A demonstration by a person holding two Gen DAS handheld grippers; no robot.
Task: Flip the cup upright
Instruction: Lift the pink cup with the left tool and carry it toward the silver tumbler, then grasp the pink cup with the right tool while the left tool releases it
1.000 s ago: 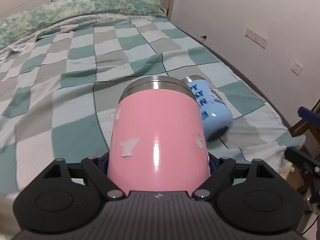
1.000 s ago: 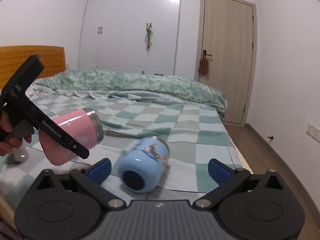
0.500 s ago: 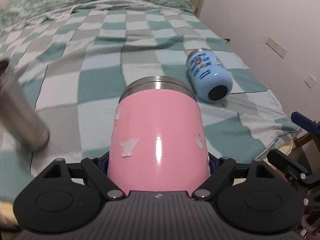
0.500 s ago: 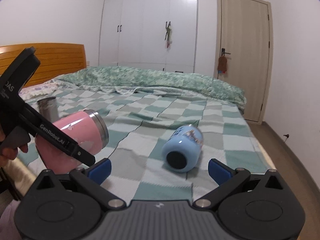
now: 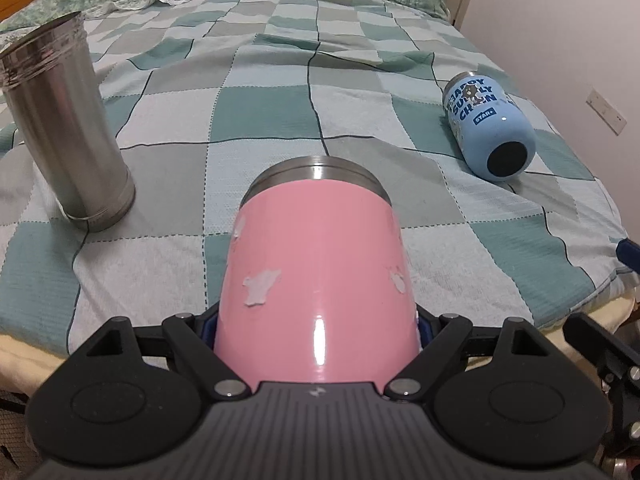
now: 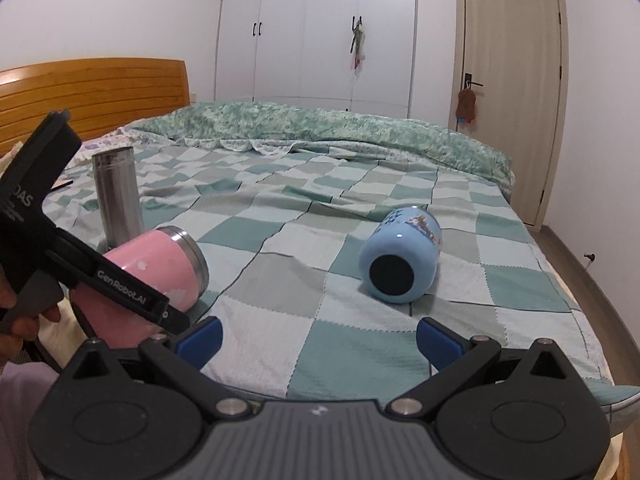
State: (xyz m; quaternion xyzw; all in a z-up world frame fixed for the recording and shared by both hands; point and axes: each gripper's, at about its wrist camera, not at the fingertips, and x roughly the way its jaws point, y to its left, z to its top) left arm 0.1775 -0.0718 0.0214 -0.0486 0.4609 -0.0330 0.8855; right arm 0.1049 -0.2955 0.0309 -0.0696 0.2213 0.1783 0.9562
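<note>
Left gripper (image 5: 316, 332) is clamping pink cup (image 5: 320, 276) near its base, tilting it over bed (image 5: 280, 120) for righting | right gripper (image 6: 318, 334) is idling agape, blue cup (image 6: 400, 256) at 1 o'clock

Checkered bed (image 5: 280, 120): steel tumbler (image 5: 68, 128), blue cup (image 5: 490, 128).

A home bedroom: a bed (image 6: 360, 216) with wooden headboard (image 6: 100, 92), white wardrobe (image 6: 316, 32) and door (image 6: 512, 92).

A checked blanket (image 5: 280, 112) covers the bed, before white wardrobes (image 6: 316, 28).
</note>
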